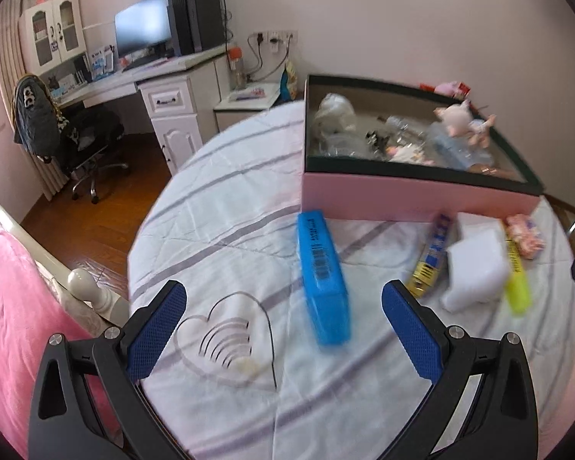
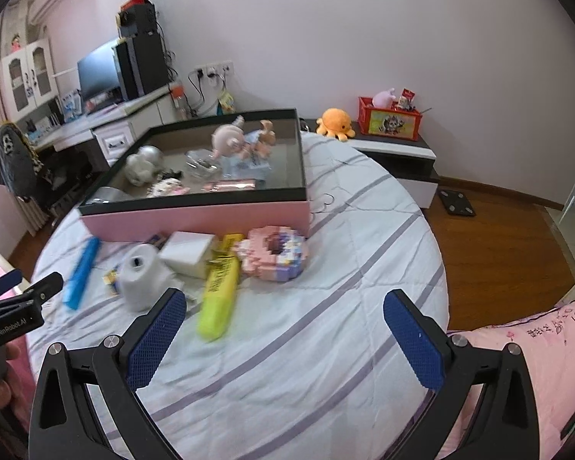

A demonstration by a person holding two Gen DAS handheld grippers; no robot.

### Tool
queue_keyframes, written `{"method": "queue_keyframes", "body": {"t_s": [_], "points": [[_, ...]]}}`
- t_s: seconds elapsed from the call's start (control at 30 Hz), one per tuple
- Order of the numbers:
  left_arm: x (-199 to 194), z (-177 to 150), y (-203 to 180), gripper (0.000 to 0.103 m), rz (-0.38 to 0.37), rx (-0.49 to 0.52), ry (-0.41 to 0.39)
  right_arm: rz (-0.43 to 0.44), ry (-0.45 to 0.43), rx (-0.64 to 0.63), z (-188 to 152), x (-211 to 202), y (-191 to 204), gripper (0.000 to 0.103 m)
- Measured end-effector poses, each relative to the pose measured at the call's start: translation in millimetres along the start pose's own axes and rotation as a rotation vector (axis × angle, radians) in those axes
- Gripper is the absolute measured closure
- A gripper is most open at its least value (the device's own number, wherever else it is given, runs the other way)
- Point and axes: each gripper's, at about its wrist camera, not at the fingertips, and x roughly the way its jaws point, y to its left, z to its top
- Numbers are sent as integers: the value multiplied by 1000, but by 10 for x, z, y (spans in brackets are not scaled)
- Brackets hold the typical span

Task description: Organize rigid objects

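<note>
Both claws agape over bed, left claw [image 1: 283, 306] near blue case [image 1: 323, 280], right claw [image 2: 283, 308] near yellow highlighter [image 2: 218, 291], pink box [image 2: 195, 214] behind.

Box [image 2: 195, 218] on the bed [image 2: 326, 306], loose items just before it, desk [image 2: 107, 122] behind.

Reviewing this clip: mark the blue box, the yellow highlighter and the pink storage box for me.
blue box [image 1: 323, 276]: left wrist view, middle of its barcoded top face.
yellow highlighter [image 2: 218, 291]: right wrist view, middle of its barrel.
pink storage box [image 2: 195, 220]: right wrist view, bare front wall.
</note>
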Motion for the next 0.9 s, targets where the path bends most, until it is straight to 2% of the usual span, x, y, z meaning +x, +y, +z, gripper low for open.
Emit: {"method": "queue_keyframes", "body": {"t_s": [0.2,0.4,0.47,0.6,0.67,0.7,0.77,0.83,0.87,0.9], "points": [[367,36,-36,2,-10,8,68,0,53,-21,120,383,-19,0],[504,124,-77,11,-26,15,92,11,106,-35,216,734,2,1],[512,139,-100,17,-32,23,85,11,120,-35,231,806,-10,6],[508,148,-154,32,-49,37,70,41,124,-23,260,878,-36,9],[505,153,-163,38,-65,43,66,63,130,-19,264,894,-40,14],[501,157,-173,46,-75,46,64,70,130,-19,267,898,-44,16],[491,161,-204,58,-89,52,60,89,129,-14,258,883,-42,26],[485,166,-202,76,-118,48,61,93,127,-9,232,851,-47,35],[482,163,-194,77,-130,46,61,85,137,-15,210,857,-44,40],[472,161,-188,77,-139,43,60,88,136,-17,193,860,-47,40]]}}
